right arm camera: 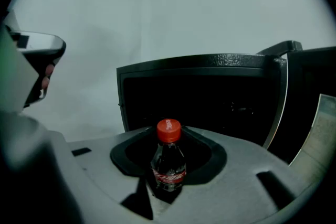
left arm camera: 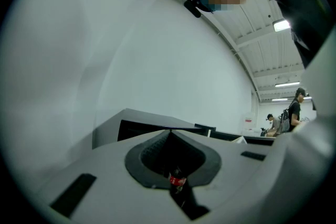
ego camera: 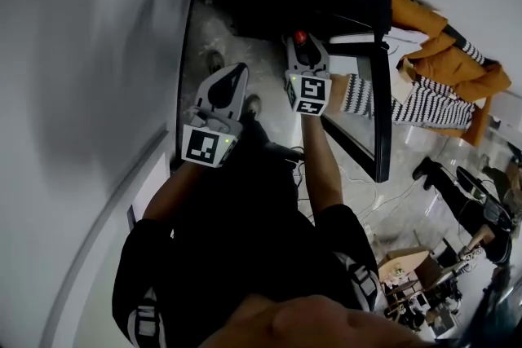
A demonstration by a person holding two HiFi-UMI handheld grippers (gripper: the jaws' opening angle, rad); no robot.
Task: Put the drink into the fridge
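The drink bottle (right arm camera: 168,162), dark with a red cap, stands upright between the right tongs (ego camera: 303,45), which are clamped on its body. It is held in the air in front of the black fridge (right arm camera: 210,97), whose door (right arm camera: 307,97) stands open at the right. The left tongs (left arm camera: 169,132) point up toward a white wall (left arm camera: 157,50), with their tips together. Low in their opening shows a small dark shape with a red band; what it is, I cannot tell.

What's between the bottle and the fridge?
Nothing. In the right gripper view, the bottle, held in the right gripper, faces the open fridge with only air between.
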